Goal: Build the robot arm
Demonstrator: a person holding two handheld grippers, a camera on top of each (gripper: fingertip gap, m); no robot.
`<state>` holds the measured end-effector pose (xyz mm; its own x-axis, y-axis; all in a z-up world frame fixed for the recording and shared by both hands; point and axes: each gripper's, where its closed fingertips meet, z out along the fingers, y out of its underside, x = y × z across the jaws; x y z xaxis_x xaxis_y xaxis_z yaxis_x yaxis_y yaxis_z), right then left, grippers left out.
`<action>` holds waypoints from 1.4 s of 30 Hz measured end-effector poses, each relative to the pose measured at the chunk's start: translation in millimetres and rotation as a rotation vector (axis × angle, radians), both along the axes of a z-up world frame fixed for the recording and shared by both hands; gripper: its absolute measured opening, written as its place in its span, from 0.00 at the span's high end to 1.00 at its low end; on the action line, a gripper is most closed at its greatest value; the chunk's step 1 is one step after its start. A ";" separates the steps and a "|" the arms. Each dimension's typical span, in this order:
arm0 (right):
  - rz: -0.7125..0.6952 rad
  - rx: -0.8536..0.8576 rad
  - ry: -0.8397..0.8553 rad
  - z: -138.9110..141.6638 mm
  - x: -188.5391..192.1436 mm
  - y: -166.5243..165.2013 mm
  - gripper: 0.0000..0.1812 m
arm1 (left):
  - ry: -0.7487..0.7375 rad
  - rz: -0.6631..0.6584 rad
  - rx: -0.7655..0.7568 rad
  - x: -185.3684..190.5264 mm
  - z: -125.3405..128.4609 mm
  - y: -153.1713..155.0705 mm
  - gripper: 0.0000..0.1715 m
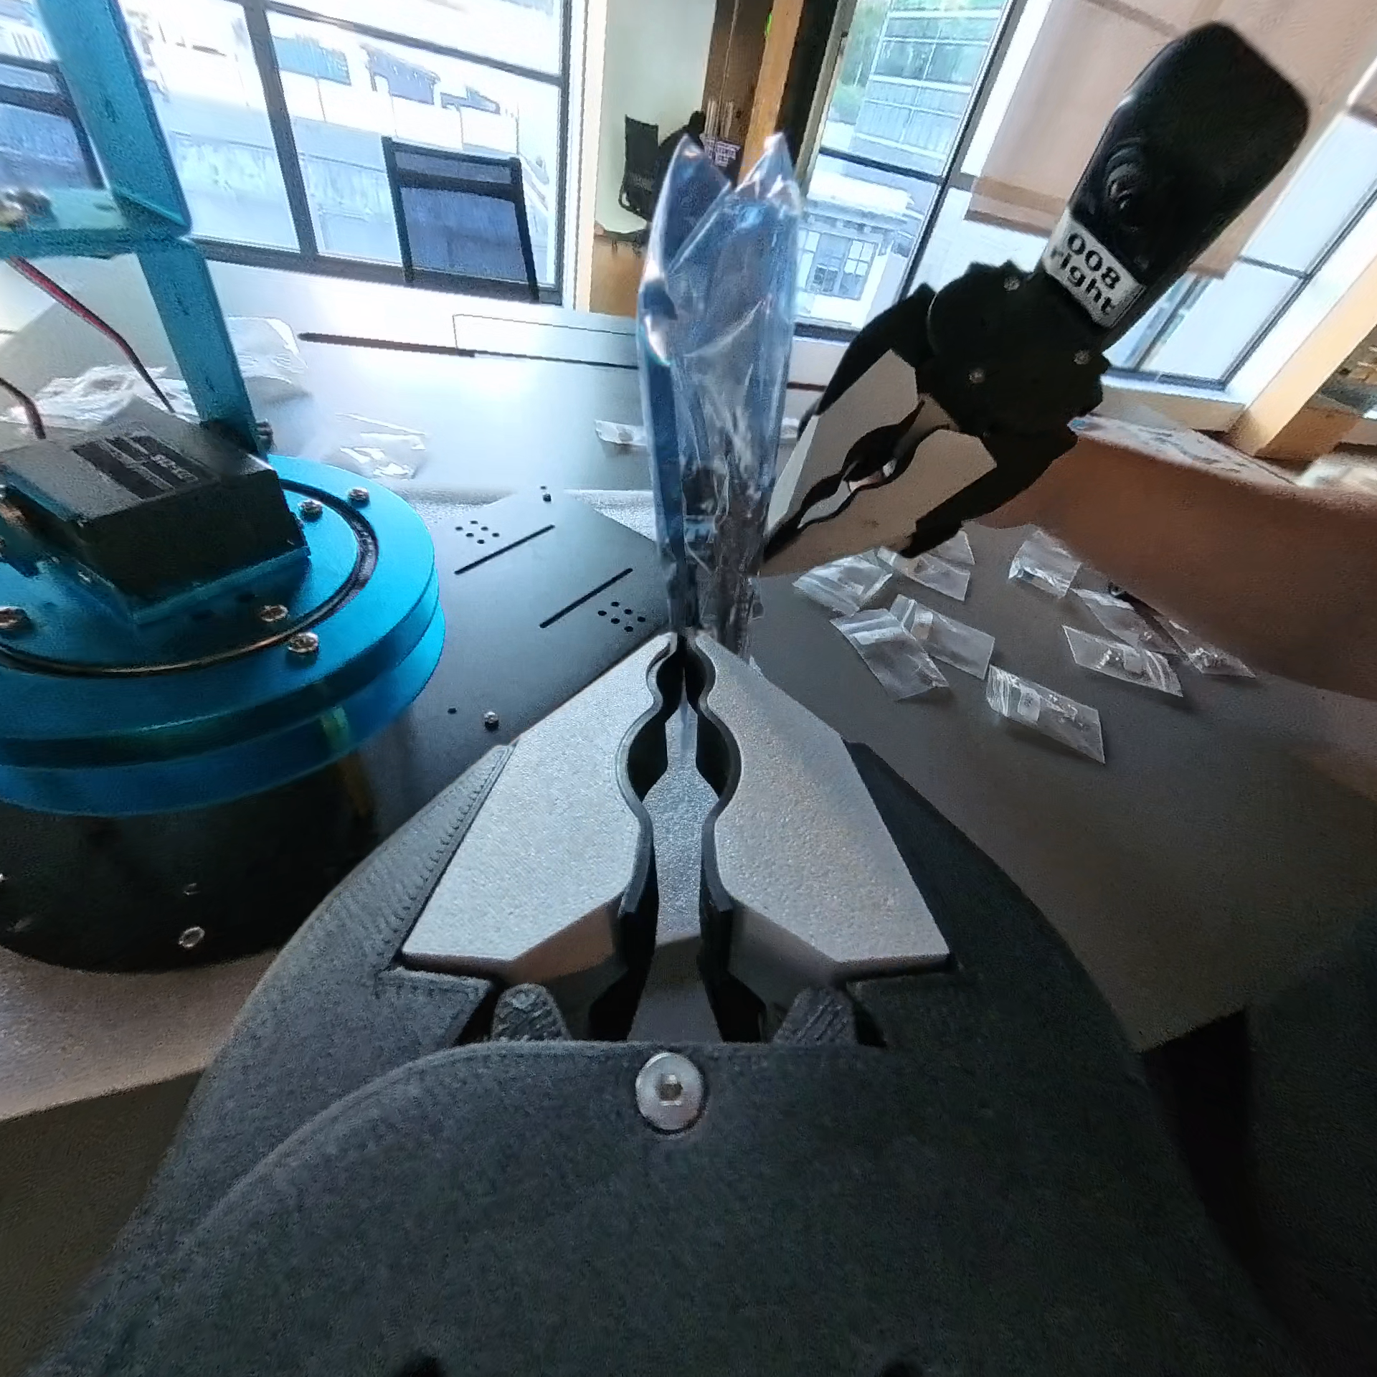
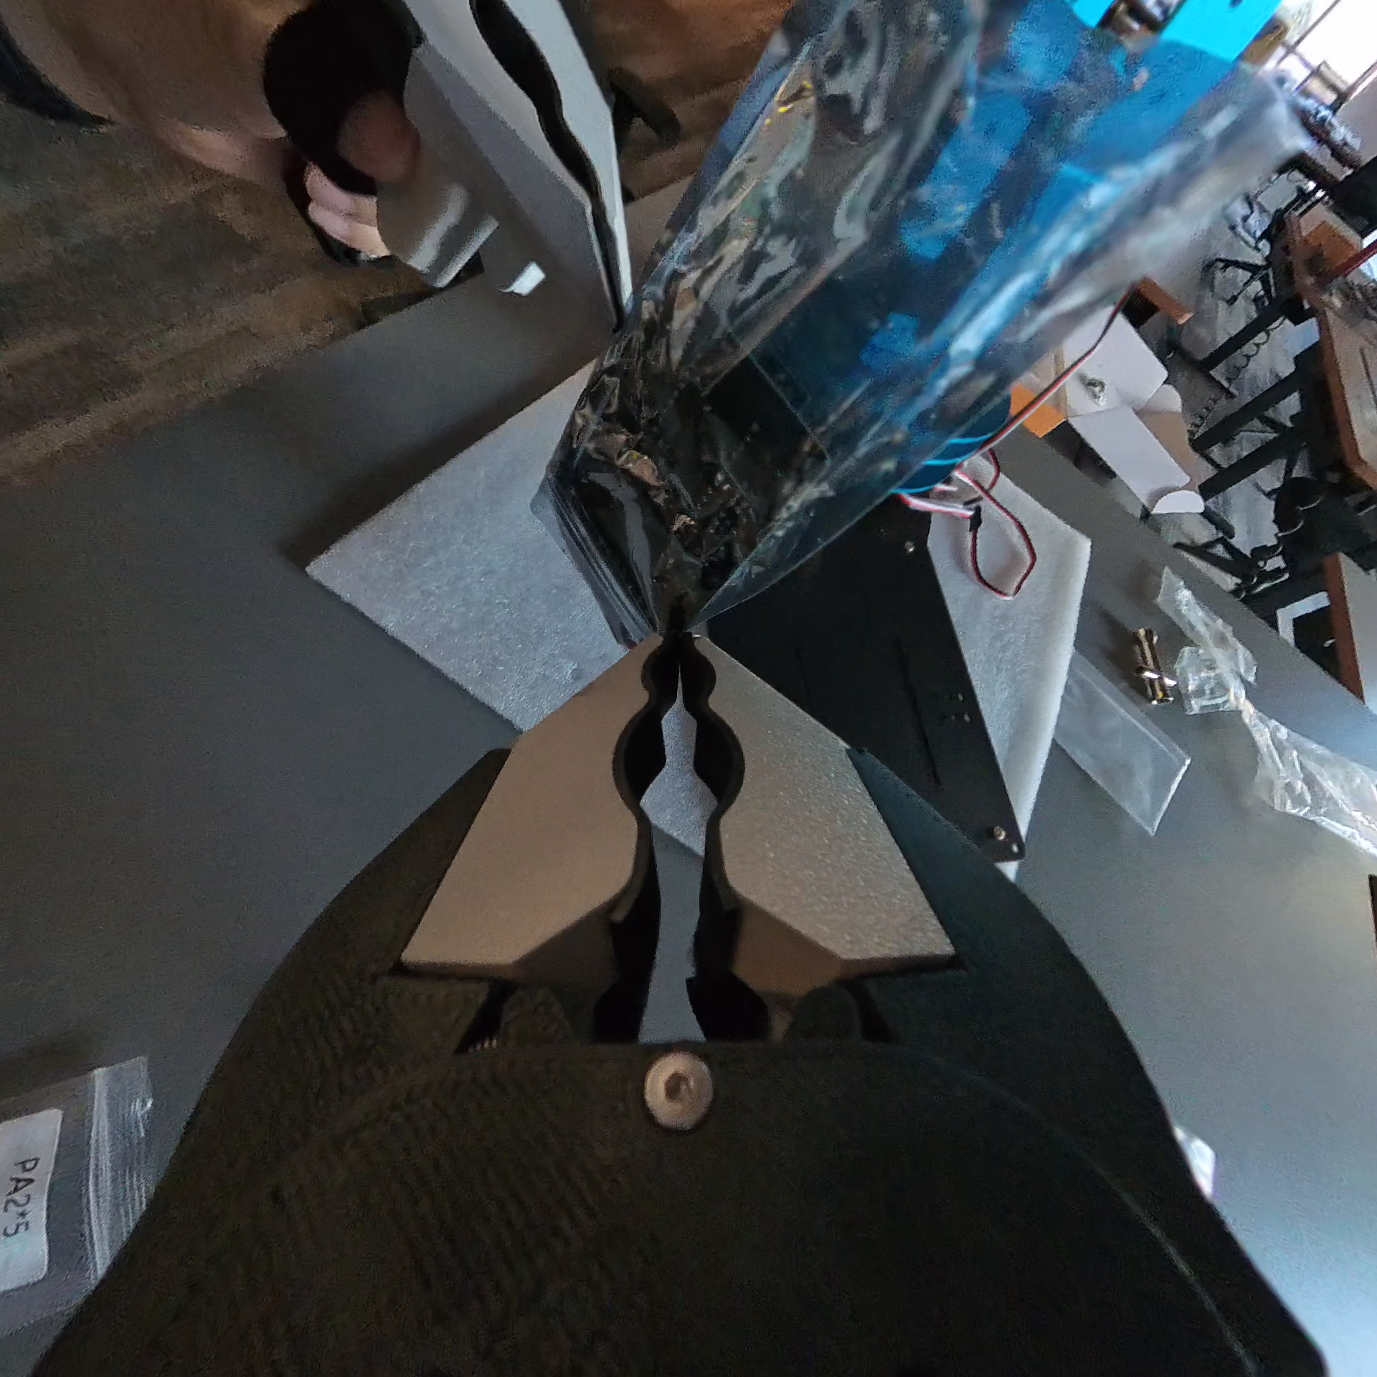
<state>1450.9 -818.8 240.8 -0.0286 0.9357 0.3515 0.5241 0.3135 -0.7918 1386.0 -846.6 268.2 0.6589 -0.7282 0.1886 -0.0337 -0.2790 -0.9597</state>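
Blue bag (image 1: 715, 387) pinched by both tools (upright)

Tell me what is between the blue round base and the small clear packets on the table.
In the left wrist view, the blue-tinted plastic bag, pinched by the left gripper, stands between the blue round base and small clear packets.

Your right tongs (image 2: 679, 635) pinch the lower corner of a blue-tinted clear plastic bag (image 2: 857, 313), their tips closed on the film. The bag rises up and to the right, with dark parts showing inside. Beneath it a white foam sheet (image 2: 462, 566) lies on the grey surface (image 2: 186, 670), carrying a black metal plate (image 2: 879, 670). To the right you see red and white wires (image 2: 998, 521), crumpled clear wrapping (image 2: 1267, 730) and small metal standoffs (image 2: 1151, 670). A labelled bag (image 2: 67, 1192) lies at lower left.
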 end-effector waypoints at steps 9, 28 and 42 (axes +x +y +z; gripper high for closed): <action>0.003 0.030 -0.001 -18.0 6.3 -0.8 1.00 | -0.036 -0.046 0.034 3.1 -9.3 0.7 0.85; 0.140 -0.424 0.236 58.0 -28.2 -3.0 0.95 | 0.073 -0.237 0.143 26.9 15.0 -1.5 1.00; 0.017 -0.355 0.130 65.7 -20.2 -0.2 1.00 | 0.042 -0.178 0.089 25.9 29.2 16.0 1.00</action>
<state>1430.6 -819.0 306.5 -0.0220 0.9997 0.0070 0.4090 0.0154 -0.9124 1411.9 -830.7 297.4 0.5242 -0.8464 0.0939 -0.1151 -0.1796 -0.9770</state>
